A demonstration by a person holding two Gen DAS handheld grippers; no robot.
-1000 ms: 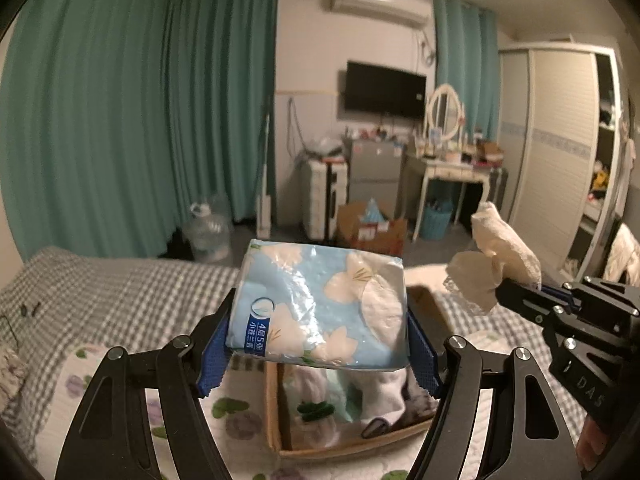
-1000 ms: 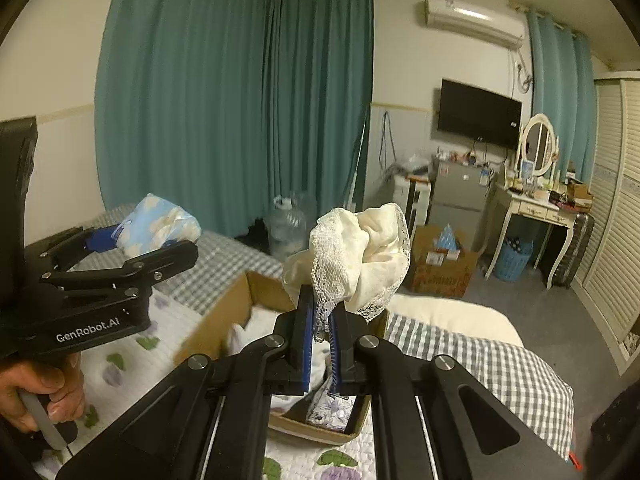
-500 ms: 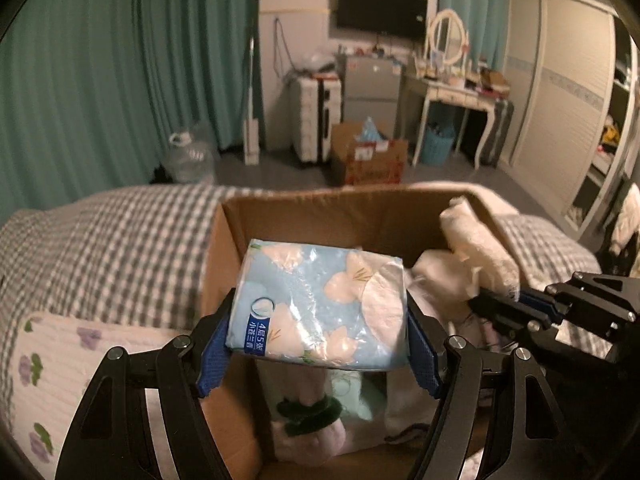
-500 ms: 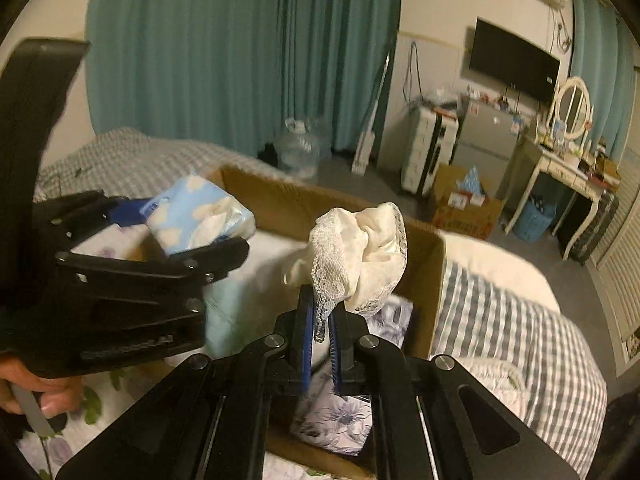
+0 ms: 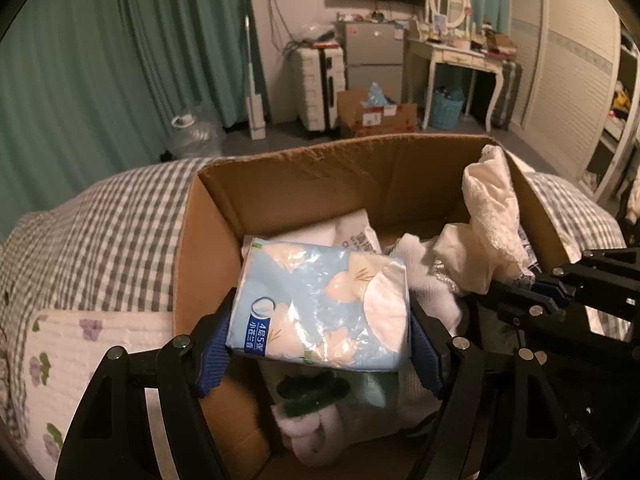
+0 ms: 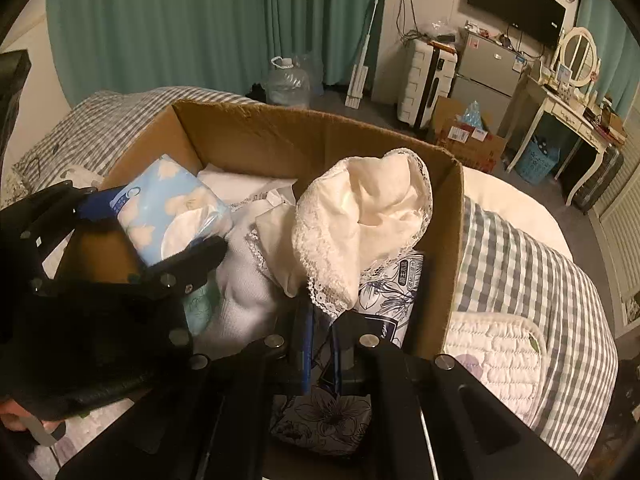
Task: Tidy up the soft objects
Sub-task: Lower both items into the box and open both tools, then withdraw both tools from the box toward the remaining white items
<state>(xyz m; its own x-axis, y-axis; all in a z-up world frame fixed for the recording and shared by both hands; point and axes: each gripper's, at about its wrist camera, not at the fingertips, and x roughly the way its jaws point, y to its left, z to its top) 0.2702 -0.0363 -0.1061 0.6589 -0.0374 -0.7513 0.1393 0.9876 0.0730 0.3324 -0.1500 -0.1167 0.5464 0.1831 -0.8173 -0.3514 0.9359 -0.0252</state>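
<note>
My left gripper (image 5: 322,336) is shut on a light blue tissue pack (image 5: 324,304) with cream flowers and holds it over the left half of an open cardboard box (image 5: 340,160). The pack also shows in the right wrist view (image 6: 172,208). My right gripper (image 6: 322,332) is shut on a cream lace cloth (image 6: 360,232) and holds it over the right half of the box (image 6: 280,128). The cloth also shows in the left wrist view (image 5: 492,232). The box holds white garments (image 6: 244,276), a dark floral tissue pack (image 6: 400,292) and a pink and green soft item (image 5: 312,412).
The box sits on a bed with a grey checked cover (image 5: 104,232) and a floral quilted pad (image 5: 92,344). Beyond the bed are teal curtains (image 6: 200,20), a water jug (image 6: 288,84), a suitcase (image 5: 320,80), a floor carton (image 5: 376,116) and a dressing table (image 5: 460,52).
Both grippers have come down and forward with their loads, from above the bed to inside the top of the box. The box now fills both views.
</note>
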